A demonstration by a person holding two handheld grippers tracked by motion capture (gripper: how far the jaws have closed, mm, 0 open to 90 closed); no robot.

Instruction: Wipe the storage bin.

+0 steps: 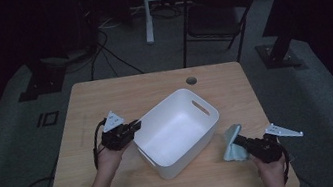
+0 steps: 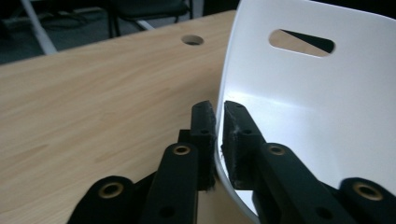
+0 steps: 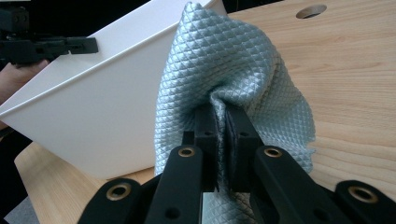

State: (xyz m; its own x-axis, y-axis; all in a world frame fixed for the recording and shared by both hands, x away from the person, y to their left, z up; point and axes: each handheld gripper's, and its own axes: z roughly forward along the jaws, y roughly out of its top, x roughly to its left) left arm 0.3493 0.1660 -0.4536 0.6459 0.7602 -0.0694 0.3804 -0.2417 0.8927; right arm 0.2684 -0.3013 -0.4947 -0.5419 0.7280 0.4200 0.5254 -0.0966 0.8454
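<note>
Right now the left gripper (image 1: 129, 130) is pinched on the wall of the white tub (image 1: 179, 122), one black jaw outside the rim and the other inside, with the thin plastic squeezed between the pads. In the left gripper view the left gripper (image 2: 219, 135) clamps the curved edge of the tub (image 2: 317, 102), and the slot handle of the far wall sits ahead of the jaws and above them. Bare wooden table (image 2: 93, 102) lies off to the outer side of that gripper, with a round hole in it farther ahead.

The right gripper (image 1: 239, 139) is closed on a pale blue-green cloth (image 1: 232, 145) (quilted in a small diamond pattern). In the right gripper view the right gripper (image 3: 221, 126) has a fold of the cloth (image 3: 224, 60) bunched between its pressed-together jaws, and the rest of the fabric stands up ahead of them and drapes down around them onto the table (image 3: 355, 84). The tub (image 3: 93, 121) stands just beyond the cloth, touching it or nearly so; I cannot tell which. Past the tub's rim, farther off, the other hand's gripper (image 3: 70, 45) shows on the rim.
</note>
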